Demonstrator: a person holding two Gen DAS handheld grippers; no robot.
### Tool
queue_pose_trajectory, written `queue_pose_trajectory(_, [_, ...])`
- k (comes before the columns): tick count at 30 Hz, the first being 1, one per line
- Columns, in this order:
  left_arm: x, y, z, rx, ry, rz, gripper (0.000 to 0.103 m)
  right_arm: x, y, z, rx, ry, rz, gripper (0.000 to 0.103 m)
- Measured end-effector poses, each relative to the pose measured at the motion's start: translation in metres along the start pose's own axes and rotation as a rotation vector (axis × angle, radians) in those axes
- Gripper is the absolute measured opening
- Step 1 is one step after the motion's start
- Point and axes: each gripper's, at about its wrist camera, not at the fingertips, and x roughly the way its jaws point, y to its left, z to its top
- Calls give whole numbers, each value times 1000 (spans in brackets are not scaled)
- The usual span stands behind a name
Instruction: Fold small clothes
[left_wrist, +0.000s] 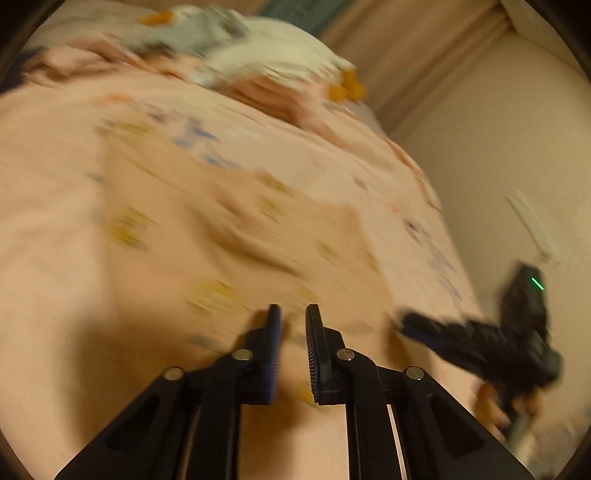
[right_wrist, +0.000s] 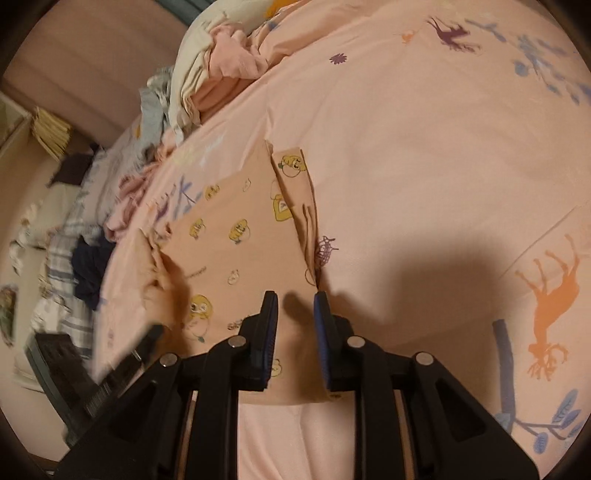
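Note:
A small peach garment (right_wrist: 236, 251) printed with yellow cartoon figures lies spread flat on the pink bed sheet (right_wrist: 424, 155). It shows blurred in the left wrist view (left_wrist: 240, 236). My right gripper (right_wrist: 295, 299) is open and empty, just above the garment's near edge. My left gripper (left_wrist: 293, 314) is open and empty over the garment; that view is motion-blurred. The right gripper (left_wrist: 402, 325) shows at the right of the left wrist view, by the bed's edge. The left gripper's body (right_wrist: 122, 365) shows blurred at the lower left of the right wrist view.
A pile of crumpled clothes and cream bedding (right_wrist: 207, 74) lies at the far end of the bed, also in the left wrist view (left_wrist: 266, 62). More clothes (right_wrist: 74, 251) lie on the floor beside the bed. A beige wall (left_wrist: 498, 155) runs along the bed.

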Motion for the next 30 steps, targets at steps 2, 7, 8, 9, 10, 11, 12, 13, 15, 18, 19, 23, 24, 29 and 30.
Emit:
queue_pose_trajectory(2, [-1, -13, -6, 49, 21, -2, 11, 2, 0, 1, 17, 2, 60, 22])
queue_pose_trajectory(7, [-25, -31, -12, 194, -32, 168, 13, 6, 16, 0, 22, -1, 199, 50])
queue_pose_trajectory(8, [-30, -29, -10, 202, -40, 185, 22, 8, 23, -1, 13, 3, 241, 53])
queue_pose_trajectory(9, [-34, -23, -7, 183, -45, 194, 29, 9, 28, -2, 4, 6, 267, 53])
queue_pose_trajectory(10, [-37, -16, -6, 153, -44, 199, 47, 13, 37, -3, -14, 14, 298, 54])
queue_pose_trajectory(11, [-38, -9, -5, 117, -39, 208, 52, 17, 47, -3, -34, 24, 315, 55])
queue_pose_trajectory(12, [-40, 1, -4, 71, -33, 218, 52, 21, 54, -4, -48, 34, 317, 55])
queue_pose_trajectory(13, [-40, 5, -4, 53, -26, 216, 52, 28, 65, -4, -75, 55, 315, 56])
queue_pose_trajectory(15, [-37, 19, -5, -16, 5, 219, 52, 42, 78, -5, -109, 90, 314, 56])
queue_pose_trajectory(18, [-33, 25, -12, -46, 49, 222, 52, 70, 95, -4, -120, 151, 311, 57])
queue_pose_trajectory(19, [-32, 24, -14, -46, 58, 219, 52, 77, 99, -4, -123, 166, 307, 57])
queue_pose_trajectory(23, [-31, 12, -27, 15, 114, 247, 52, 106, 108, -8, -115, 222, 296, 56])
queue_pose_trajectory(24, [-29, 10, -29, 22, 130, 245, 52, 107, 107, -8, -113, 223, 301, 56])
queue_pose_trajectory(29, [-21, 18, -33, -30, 167, 232, 52, 107, 123, -14, -183, 150, 321, 11])
queue_pose_trajectory(30, [-21, 20, -32, -52, 156, 226, 52, 103, 122, -12, -188, 120, 301, 11])
